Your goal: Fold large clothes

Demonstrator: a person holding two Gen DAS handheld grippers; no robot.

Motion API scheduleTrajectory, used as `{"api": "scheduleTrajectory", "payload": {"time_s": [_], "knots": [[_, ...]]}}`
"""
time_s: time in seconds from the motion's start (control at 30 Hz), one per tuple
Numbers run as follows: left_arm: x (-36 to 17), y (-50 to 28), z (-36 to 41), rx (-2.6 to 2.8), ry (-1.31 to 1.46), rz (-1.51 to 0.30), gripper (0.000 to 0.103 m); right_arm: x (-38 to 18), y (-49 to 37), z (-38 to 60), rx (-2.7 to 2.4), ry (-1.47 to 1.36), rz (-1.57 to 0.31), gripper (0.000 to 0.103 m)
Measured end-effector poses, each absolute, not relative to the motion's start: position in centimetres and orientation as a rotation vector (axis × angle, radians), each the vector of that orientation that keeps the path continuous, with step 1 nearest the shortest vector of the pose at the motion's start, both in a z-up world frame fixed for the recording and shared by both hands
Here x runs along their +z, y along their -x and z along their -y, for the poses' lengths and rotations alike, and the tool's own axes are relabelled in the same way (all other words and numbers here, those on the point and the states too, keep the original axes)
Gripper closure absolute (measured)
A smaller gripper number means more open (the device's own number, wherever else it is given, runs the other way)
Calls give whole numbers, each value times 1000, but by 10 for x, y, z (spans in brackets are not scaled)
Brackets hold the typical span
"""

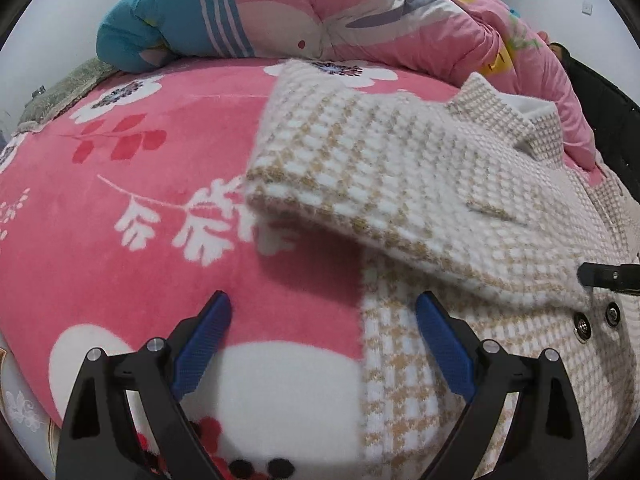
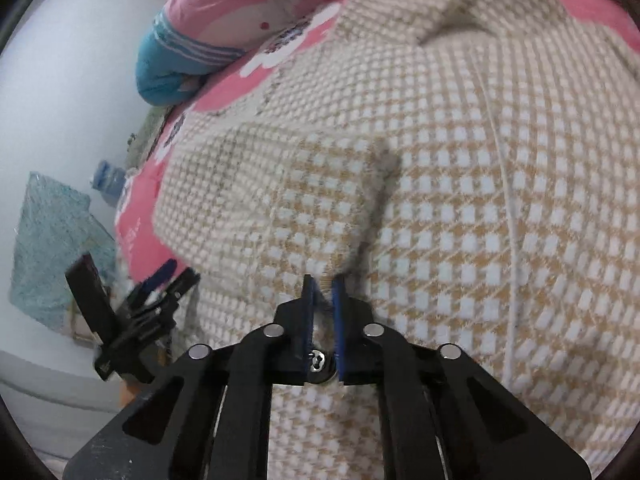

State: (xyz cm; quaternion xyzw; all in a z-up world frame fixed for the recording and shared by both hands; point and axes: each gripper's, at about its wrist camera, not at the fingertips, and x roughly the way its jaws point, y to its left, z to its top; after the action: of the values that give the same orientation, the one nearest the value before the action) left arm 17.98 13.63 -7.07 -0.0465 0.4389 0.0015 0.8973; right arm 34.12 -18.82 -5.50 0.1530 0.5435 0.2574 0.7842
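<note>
Thick woolly houndstooth, beige on white: the coat [image 1: 460, 184] lies on the bed at 3 o'clock in the left wrist view, one panel lifted and doubled over the body. Judged heavy, soft and limp, not slippery; best held at hems or thick seam edges, clear of the metal snaps [image 1: 582, 326]. Right tool [image 2: 323, 286] is clamped onto a fold of coat fabric at its edge. Left tool [image 1: 324, 316] gapes wide, holding nothing, over the coat's border. Beneath: a plush pink floral blanket [image 1: 160, 208]. At 12 o'clock, a bunched pink quilt [image 1: 340, 12]; plain white wall [image 2: 72, 80] behind.
</note>
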Motion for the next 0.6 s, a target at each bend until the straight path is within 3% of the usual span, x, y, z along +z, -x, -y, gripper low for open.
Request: {"api": "scheduleTrajectory", "payload": {"time_s": [0.37, 0.6], "knots": [[-68, -194, -141, 45, 126, -915, 11, 58, -346, 257, 443, -341, -806, 102], [-67, -201, -143, 48, 125, -923, 11, 49, -347, 336, 241, -304, -781, 102]]}}
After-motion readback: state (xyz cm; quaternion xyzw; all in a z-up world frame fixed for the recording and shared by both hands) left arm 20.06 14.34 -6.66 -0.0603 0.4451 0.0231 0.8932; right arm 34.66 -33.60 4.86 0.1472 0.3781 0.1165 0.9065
